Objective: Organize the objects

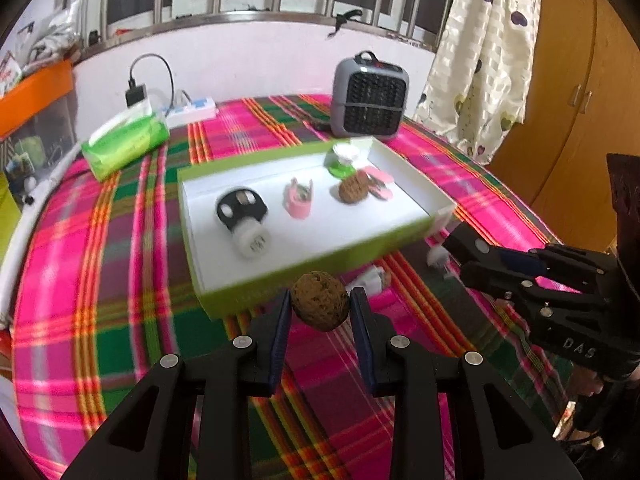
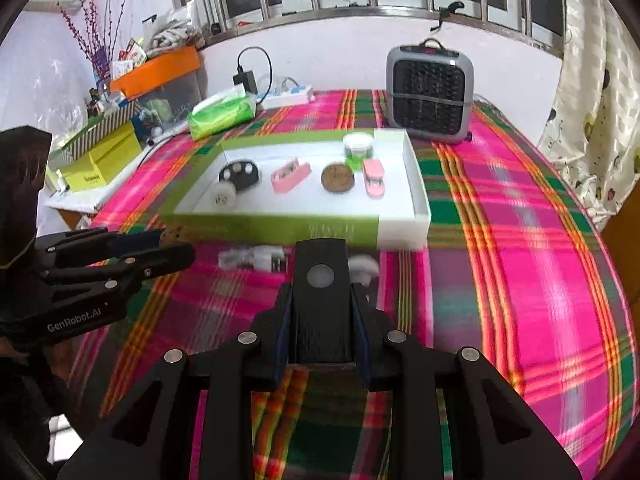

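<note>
My left gripper point(image 1: 320, 308) is shut on a brown walnut point(image 1: 319, 306), held just in front of the green-and-white tray point(image 1: 280, 288). It also shows in the right wrist view point(image 2: 176, 246). My right gripper point(image 2: 320, 312) is shut on a black rectangular block with a round silver spot point(image 2: 321, 308); it also shows at the right of the left wrist view point(image 1: 460, 252). In the tray lie a black-and-white mushroom toy point(image 2: 236, 178), a pink clip point(image 2: 290, 176), a second walnut point(image 2: 338, 178), a pink stapler point(image 2: 374, 178) and a small green-and-white tub point(image 2: 358, 148).
Small white items point(image 2: 260, 260) lie on the plaid cloth point(image 2: 500, 240) in front of the tray. A grey heater point(image 2: 430, 94) stands behind it, a green tissue pack point(image 2: 222, 114) and a power strip point(image 2: 288, 96) at the back left. Boxes point(image 2: 100, 160) sit left of the table.
</note>
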Demonstrator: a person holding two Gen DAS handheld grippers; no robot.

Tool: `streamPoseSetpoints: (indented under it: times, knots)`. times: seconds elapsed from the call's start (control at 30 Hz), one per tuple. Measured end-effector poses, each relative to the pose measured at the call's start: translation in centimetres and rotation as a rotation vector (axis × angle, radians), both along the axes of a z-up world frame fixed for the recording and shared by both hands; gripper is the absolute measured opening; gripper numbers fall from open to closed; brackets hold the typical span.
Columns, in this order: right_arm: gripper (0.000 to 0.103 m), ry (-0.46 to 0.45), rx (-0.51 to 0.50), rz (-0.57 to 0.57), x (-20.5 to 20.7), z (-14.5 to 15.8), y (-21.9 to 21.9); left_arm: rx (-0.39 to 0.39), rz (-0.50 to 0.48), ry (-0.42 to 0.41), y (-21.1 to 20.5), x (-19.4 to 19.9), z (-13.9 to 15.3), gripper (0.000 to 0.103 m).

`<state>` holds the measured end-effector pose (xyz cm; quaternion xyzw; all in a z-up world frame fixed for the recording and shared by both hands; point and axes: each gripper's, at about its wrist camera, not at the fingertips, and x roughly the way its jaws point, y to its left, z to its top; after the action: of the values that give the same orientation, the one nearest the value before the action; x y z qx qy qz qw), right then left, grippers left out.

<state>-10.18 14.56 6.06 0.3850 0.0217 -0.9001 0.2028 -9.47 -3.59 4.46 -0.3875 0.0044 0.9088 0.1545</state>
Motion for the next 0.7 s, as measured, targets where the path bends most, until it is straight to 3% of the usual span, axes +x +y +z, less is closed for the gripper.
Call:
streamPoseSetpoints:
  times: [0.33, 0.7]
  knots:
    - [0.028, -0.024, -0.035, 0.014, -4.2, 1.8, -1.3, 0.018, 0.035, 0.023, -2.0, -3.8, 1.7, 0.028]
    - [0.028, -0.084, -0.043, 0.012, -8.4, 0.9, -3.2, 0.027, 0.092, -0.004, -4.2, -9.0, 1.4, 0.028]
